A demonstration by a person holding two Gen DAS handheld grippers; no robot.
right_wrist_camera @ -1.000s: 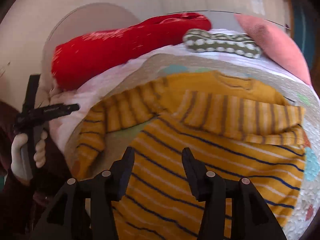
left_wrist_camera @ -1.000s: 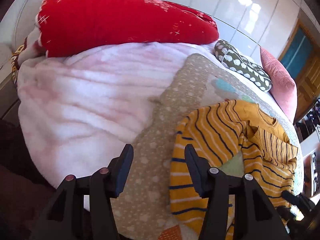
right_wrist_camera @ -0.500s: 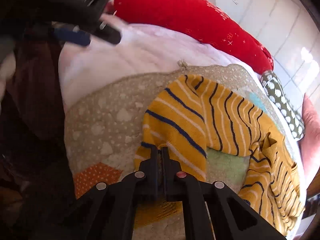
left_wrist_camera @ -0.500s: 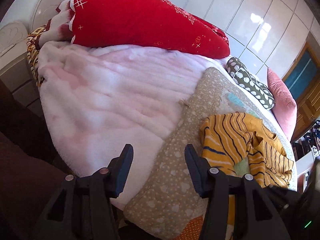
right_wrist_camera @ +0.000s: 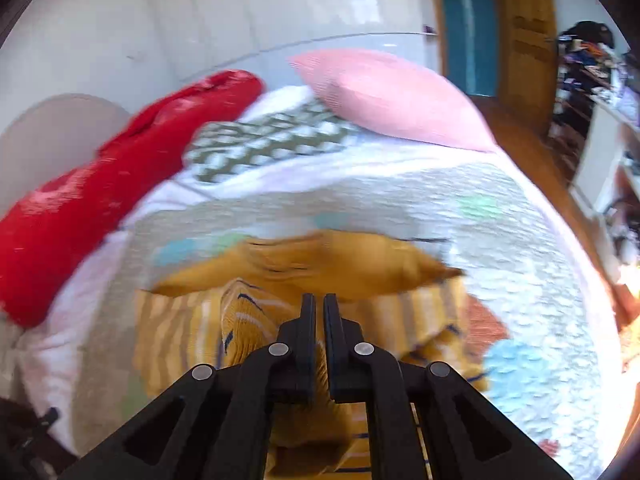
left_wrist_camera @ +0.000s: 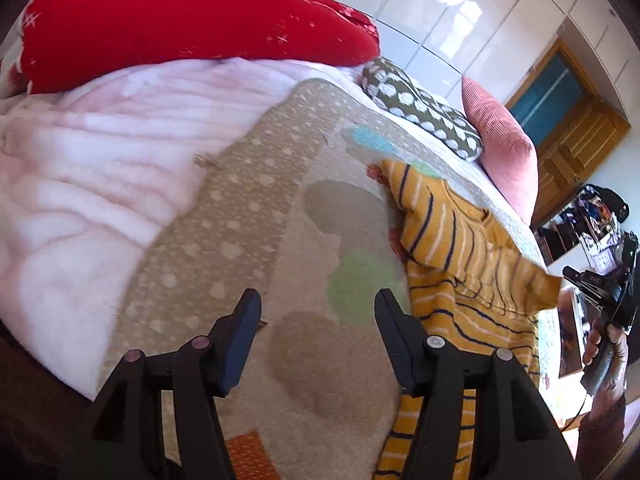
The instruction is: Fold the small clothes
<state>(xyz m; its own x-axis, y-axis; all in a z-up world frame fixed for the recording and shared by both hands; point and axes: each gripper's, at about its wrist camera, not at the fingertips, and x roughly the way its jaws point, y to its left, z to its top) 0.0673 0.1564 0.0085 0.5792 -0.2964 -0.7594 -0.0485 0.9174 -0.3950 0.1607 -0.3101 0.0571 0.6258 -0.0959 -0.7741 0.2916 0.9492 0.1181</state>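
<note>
In the left wrist view, a big red plush cushion point(left_wrist_camera: 180, 20) fills the upper left, resting on a pale pink fleecy blanket point(left_wrist_camera: 80, 168). Right of the blanket lies a beige quilted bedspread with pale spots and coloured patches point(left_wrist_camera: 224, 220), covering the bed. At the bottom centre the left gripper point(left_wrist_camera: 316, 320) hangs over the bare quilt, its jaws spread and opening, nothing between them. Further right, the mustard-yellow knitted baby garment with navy and white stripes point(left_wrist_camera: 460, 264) lies bunched on the quilt from mid-frame down to the lower right edge. Above it sit an olive cushion with white dots point(left_wrist_camera: 416, 108) and a pink ribbed pillow point(left_wrist_camera: 500, 148). At the far right edge a hand point(left_wrist_camera: 608, 356) grips the right gripper's handle (only partly seen).

In the blurred right wrist view, the right gripper point(right_wrist_camera: 318, 308) at bottom centre has its jaws pressed together, pinching a fold of the striped garment.
</note>
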